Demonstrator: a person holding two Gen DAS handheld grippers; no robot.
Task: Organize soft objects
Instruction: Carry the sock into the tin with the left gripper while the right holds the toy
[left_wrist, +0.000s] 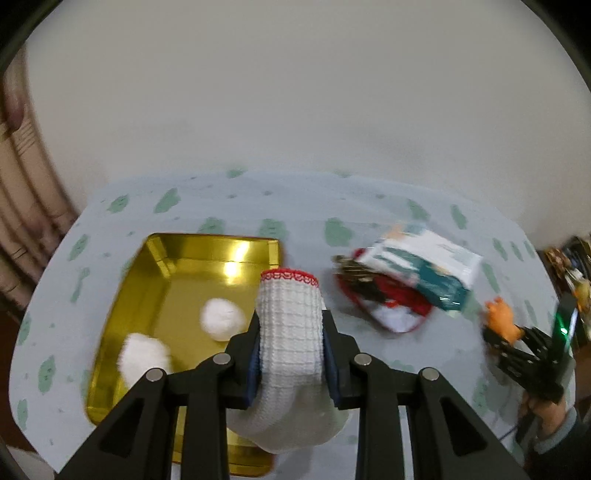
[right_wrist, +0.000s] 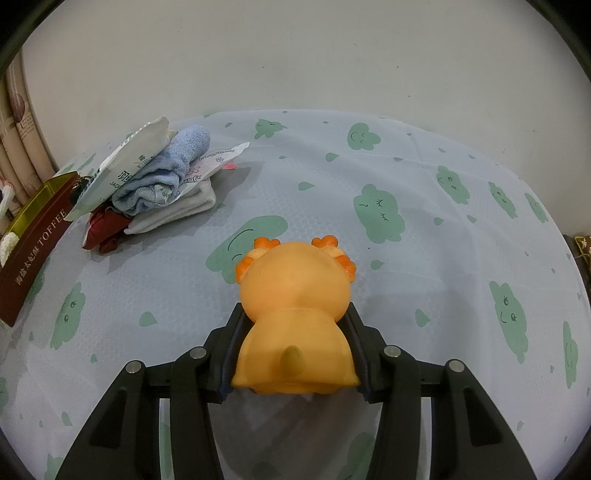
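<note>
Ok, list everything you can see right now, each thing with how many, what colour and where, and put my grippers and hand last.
Tin tray: one, gold inside, left on the table.
Fluffy balls: two, white, lying in the tray.
Knit glove: one, white with red cuff trim, clamped in the left gripper.
Rubber toy: one, orange, clamped in the right gripper.
Towel: one, light blue, rolled, on the pile.
Packets: at least two, white and teal, in the pile.
Red pouch: one, under the pile.
White cloth: one, folded, under the towel.
Tablecloth: one, pale blue with green clouds.
Left gripper: black.
Right gripper: black.
Hand: one, holding the right gripper.
</note>
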